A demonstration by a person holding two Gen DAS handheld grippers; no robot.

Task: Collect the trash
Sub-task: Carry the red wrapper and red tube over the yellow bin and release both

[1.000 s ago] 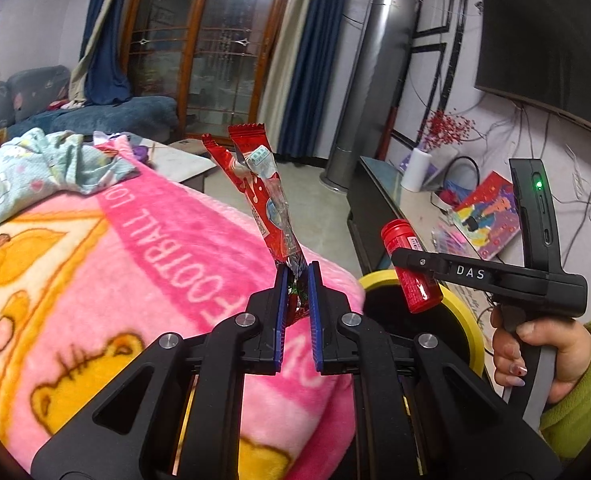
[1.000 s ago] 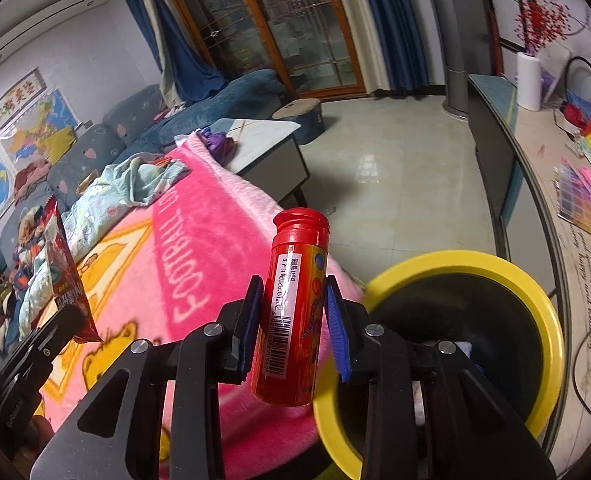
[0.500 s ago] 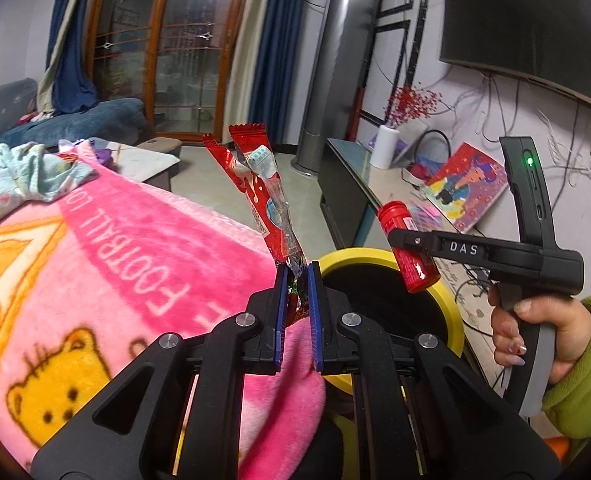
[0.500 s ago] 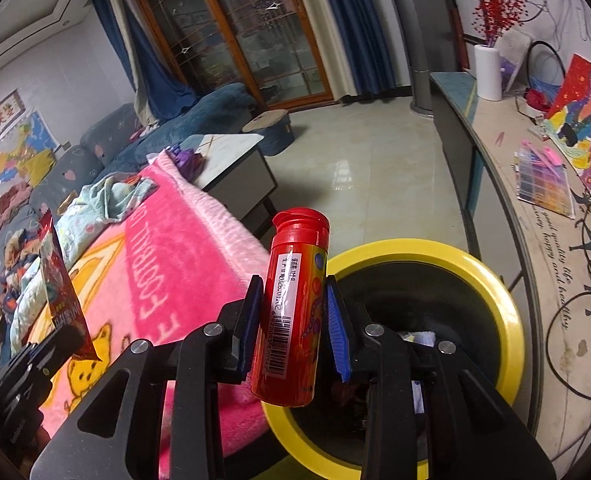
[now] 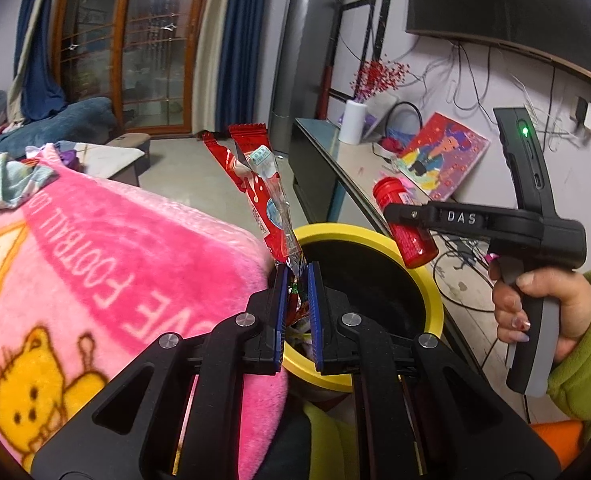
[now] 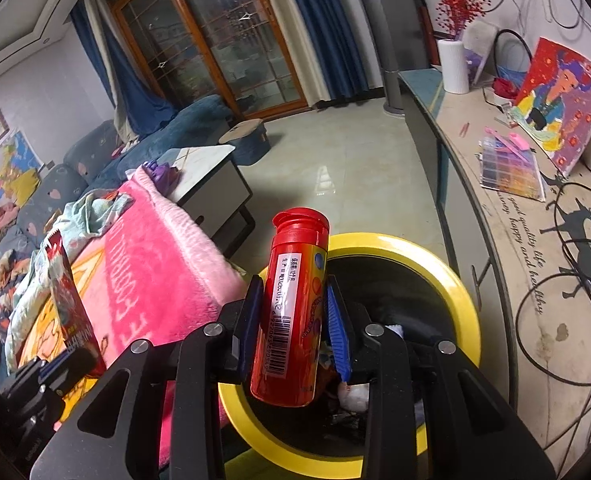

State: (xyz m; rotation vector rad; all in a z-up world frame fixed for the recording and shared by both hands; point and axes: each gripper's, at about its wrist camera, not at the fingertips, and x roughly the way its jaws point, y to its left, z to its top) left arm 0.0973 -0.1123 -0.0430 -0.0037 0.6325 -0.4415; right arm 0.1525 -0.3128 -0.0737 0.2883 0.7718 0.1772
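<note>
left claw [image 5: 296,280] pinching red wrapper [image 5: 261,192] upright at rim of yellow bin [image 6: 461,304]; right claw [image 6: 295,308] clamping red bottle [image 6: 293,308] above bin opening; pink blanket [image 5: 107,264] beside bin.

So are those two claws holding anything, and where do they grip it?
Left gripper pinches a red wrapper by its bottom end. Right gripper clamps a red bottle around its middle.

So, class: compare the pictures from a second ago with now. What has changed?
Both grippers have moved toward the yellow bin: the red bottle now hangs over its opening, and the wrapper reaches its rim. Nothing released; the left gripper and right gripper stay clamped.
</note>
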